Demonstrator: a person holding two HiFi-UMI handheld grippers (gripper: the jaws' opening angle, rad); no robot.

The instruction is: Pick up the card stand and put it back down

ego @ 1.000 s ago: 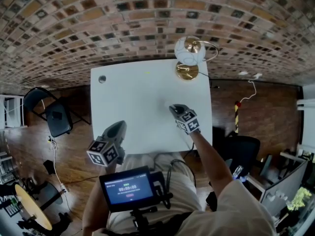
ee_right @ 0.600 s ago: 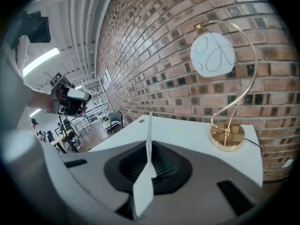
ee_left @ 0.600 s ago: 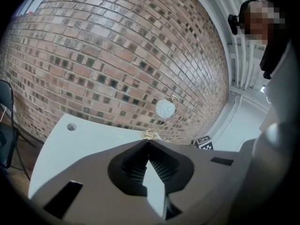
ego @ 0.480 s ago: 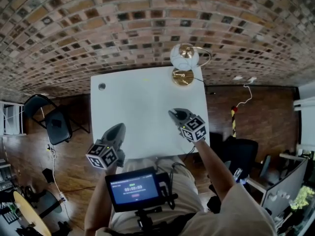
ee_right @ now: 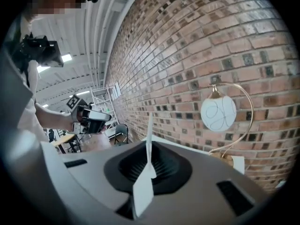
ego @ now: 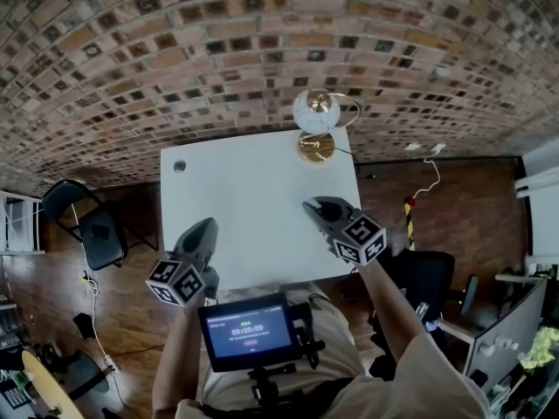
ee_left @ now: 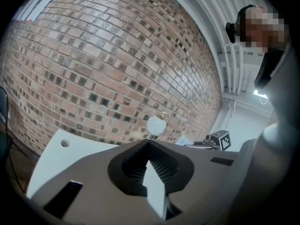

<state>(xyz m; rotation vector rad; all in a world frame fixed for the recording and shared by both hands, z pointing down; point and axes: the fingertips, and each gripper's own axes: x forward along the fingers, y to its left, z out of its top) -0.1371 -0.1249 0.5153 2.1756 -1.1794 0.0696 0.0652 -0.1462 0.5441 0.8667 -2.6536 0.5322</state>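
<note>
- My right claw (ee_right: 150,146) is clamped shut on the card stand (ee_right: 149,130). The stand is a thin white blade seen edge-on, sticking up past the jaw tips, and its lower part is buried between the jaws.
- In the head view the right claw (ego: 319,208) hangs over the right side of the table (ego: 253,190). I can't make out the stand there because it is too thin.
- My left claw (ee_left: 149,143) has its jaws tip to tip with nothing between them. In the head view it sits at the table's near edge.
- A globe lamp (ego: 314,114) stands at the far right corner, by the brick wall (ego: 262,42).
- A screen (ego: 248,331) at my chest hides part of my lap.
</note>
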